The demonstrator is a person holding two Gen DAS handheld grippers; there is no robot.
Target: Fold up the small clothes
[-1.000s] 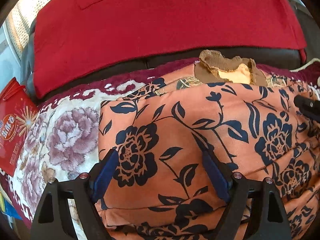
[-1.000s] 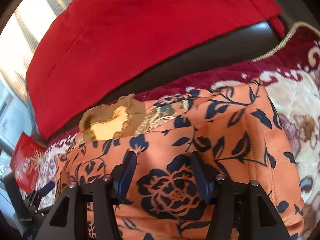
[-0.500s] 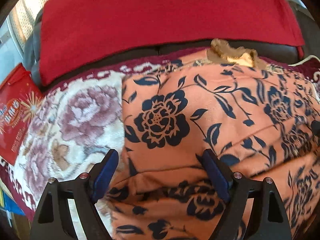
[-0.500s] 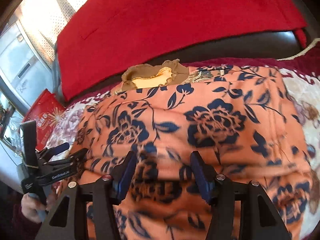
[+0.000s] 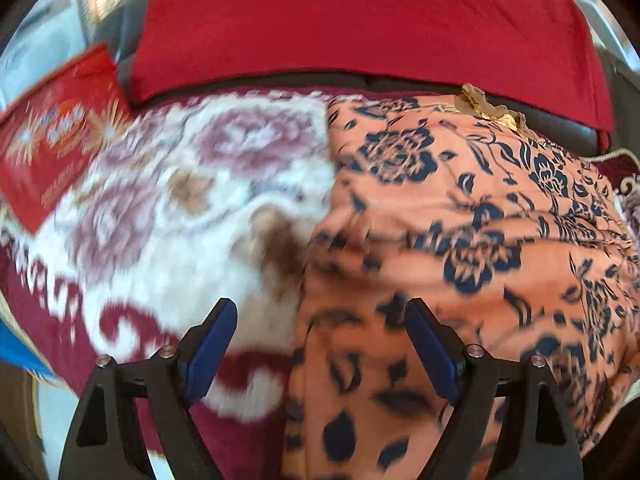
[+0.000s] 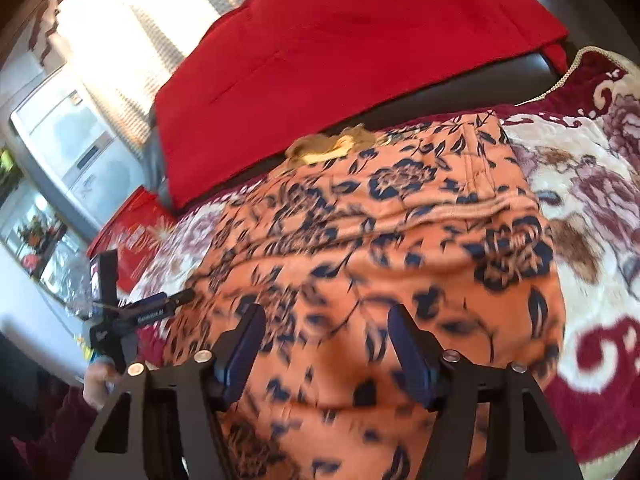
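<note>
An orange garment with dark blue flowers lies folded on a flowered blanket, its tan collar at the far edge. My left gripper stands open just above the garment's left edge, with blanket under one finger and cloth under the other. In the right wrist view the same garment fills the middle. My right gripper hovers over its near part with the jaws opening and the pads clear of the cloth. At the left of that view a hand holds the left gripper beside the garment.
A red cover drapes the dark sofa back behind the garment. A red printed bag lies at the blanket's left end. A white appliance and a bright curtain stand at the far left.
Both grippers have drawn back toward the garment's near side. The left one has slid left, so the cloth's left edge now lies between its fingers. The right jaws stand a little wider.
</note>
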